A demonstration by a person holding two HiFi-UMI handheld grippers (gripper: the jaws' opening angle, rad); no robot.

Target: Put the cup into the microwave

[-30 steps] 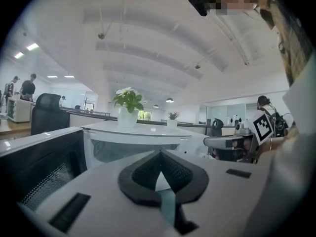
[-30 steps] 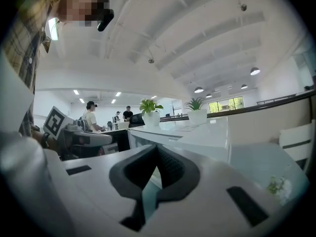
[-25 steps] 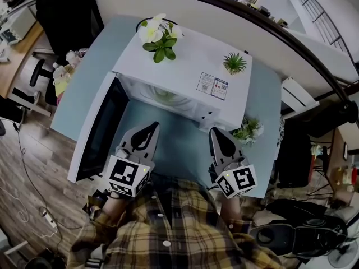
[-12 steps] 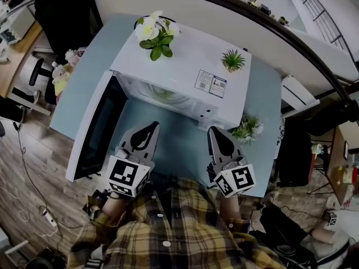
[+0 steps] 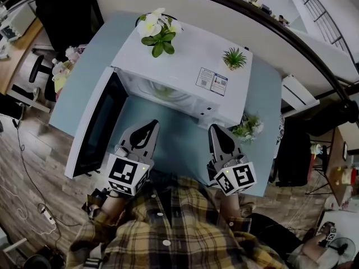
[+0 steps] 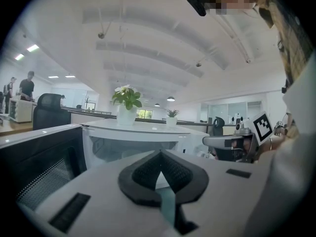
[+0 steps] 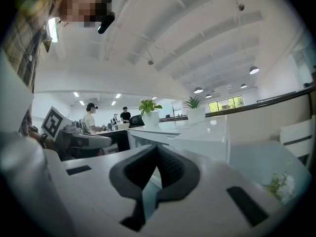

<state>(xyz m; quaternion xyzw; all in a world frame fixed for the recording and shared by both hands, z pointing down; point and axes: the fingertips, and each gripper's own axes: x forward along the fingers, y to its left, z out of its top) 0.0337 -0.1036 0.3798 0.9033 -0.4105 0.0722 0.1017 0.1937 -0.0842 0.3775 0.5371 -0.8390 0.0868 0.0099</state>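
Note:
A white microwave [image 5: 185,66] stands on the light blue table [image 5: 179,142] with its door [image 5: 95,129] swung wide to the left. Inside the cavity a pale greenish shape [image 5: 165,93] shows; I cannot tell if it is the cup. My left gripper [image 5: 150,125] hovers over the table in front of the open cavity, shut with nothing between its jaws. My right gripper [image 5: 216,129] sits beside it in front of the microwave's right end, also shut and holding nothing. In the left gripper view the left gripper [image 6: 159,154] points at the microwave [image 6: 143,132].
A potted plant with white flowers [image 5: 157,32] and a small green plant [image 5: 234,59] stand on the microwave's top. Another small plant [image 5: 248,129] sits on the table to its right. Office chairs and a wooden floor surround the table. People stand far off in the room.
Both grippers have kept their places and stayed shut. Only the head view has shifted slightly.

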